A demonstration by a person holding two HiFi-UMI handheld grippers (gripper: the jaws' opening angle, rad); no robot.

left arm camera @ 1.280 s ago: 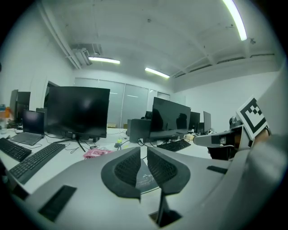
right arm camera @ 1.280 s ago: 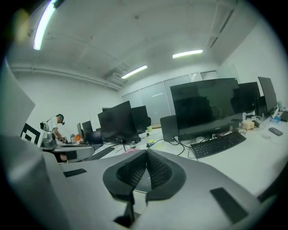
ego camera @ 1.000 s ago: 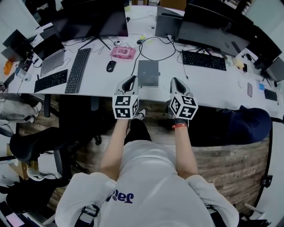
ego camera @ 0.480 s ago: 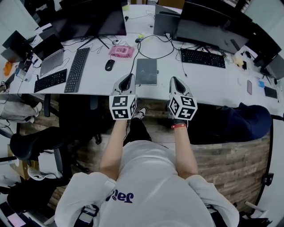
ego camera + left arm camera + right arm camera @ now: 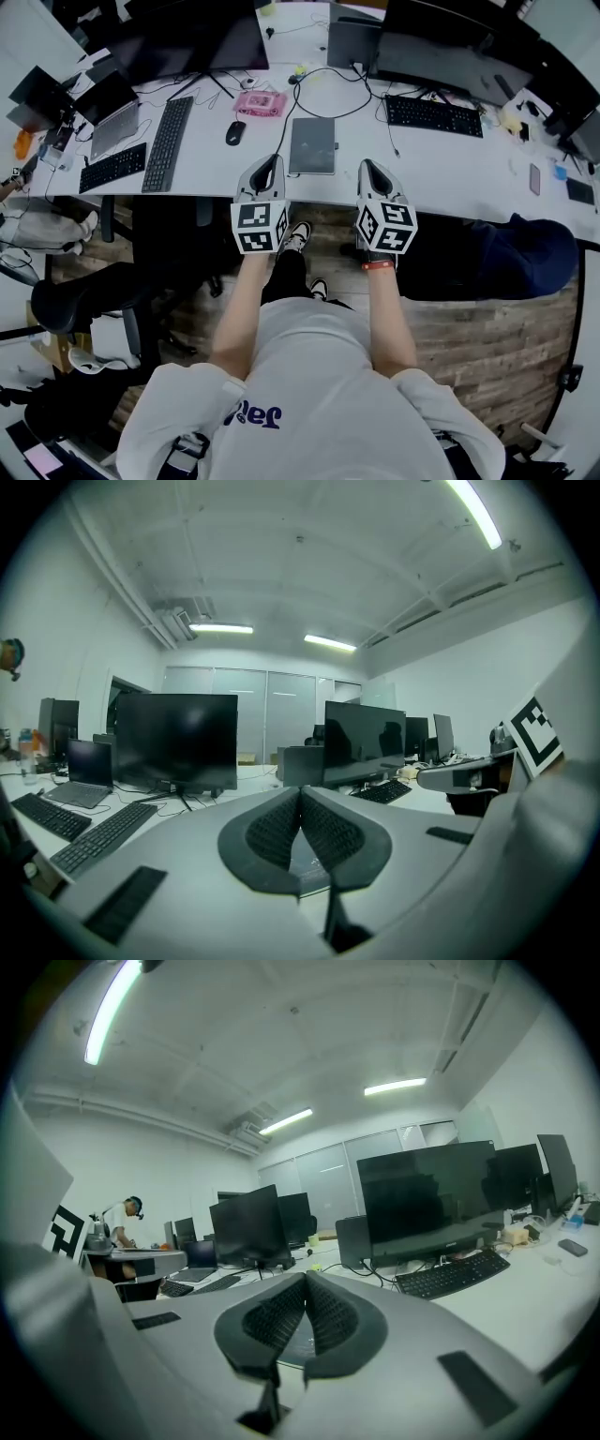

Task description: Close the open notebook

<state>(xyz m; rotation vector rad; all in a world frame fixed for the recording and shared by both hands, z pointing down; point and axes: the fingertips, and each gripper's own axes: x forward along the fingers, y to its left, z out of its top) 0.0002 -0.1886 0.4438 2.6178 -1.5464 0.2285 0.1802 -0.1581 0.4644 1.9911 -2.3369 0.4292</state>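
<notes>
A grey notebook (image 5: 312,145) lies flat with its cover shut on the white desk (image 5: 206,169), a little beyond the two grippers and between them. My left gripper (image 5: 265,165) hovers at the desk's front edge, just left of the notebook's near corner. Its ribbed pads (image 5: 277,829) meet with nothing between them. My right gripper (image 5: 371,170) hovers level with it, to the right of the notebook, and is also shut and empty, its pads (image 5: 330,1314) touching. Neither gripper touches the notebook.
A black mouse (image 5: 234,132), a pink object (image 5: 260,104) and a black cable (image 5: 323,103) lie behind the notebook. Keyboards (image 5: 167,142) (image 5: 433,115), monitors (image 5: 187,37) and a laptop (image 5: 111,112) fill the desk's back. An office chair (image 5: 66,305) stands left, below the desk.
The head view has shifted slightly, so the desk sits a little differently in the frame. Both grippers keep about the same place at the desk's front edge.
</notes>
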